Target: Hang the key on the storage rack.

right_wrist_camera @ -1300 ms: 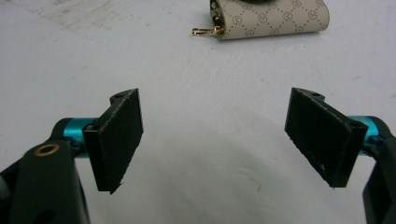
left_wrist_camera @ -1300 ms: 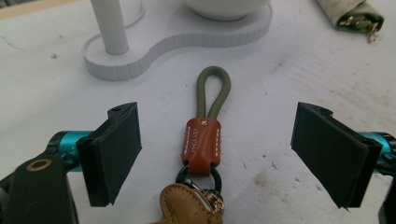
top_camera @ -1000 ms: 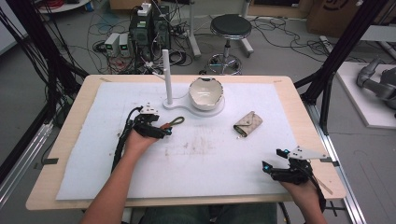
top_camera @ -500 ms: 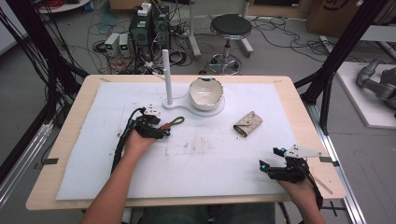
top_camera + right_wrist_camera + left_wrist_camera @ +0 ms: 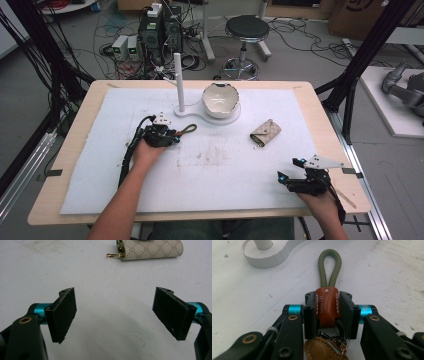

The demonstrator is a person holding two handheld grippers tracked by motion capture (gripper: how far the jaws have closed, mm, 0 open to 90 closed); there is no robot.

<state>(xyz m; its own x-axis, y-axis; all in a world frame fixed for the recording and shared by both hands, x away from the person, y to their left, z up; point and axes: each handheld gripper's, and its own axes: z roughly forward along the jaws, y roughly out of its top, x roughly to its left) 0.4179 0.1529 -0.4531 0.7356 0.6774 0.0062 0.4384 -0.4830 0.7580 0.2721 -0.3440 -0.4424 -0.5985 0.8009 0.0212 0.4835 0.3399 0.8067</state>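
Left gripper (image 5: 327, 312) is clamped on a keychain strap (image 5: 326, 305) by its brown leather tab, olive cord loop poking out twd the white stand (image 5: 181, 107), just in front of it. Right gripper (image 5: 115, 315) sits w/ jaws wide apart, nothing between, well away from the stand. Beige pouch (image 5: 265, 132) lies right of the stand's bowl (image 5: 219, 99).

Green cord keychain (image 5: 329, 270) with a brown leather tab lies left-centre, loop pointing right; patterned beige key pouch (image 5: 265, 132) lies flat, right of centre.
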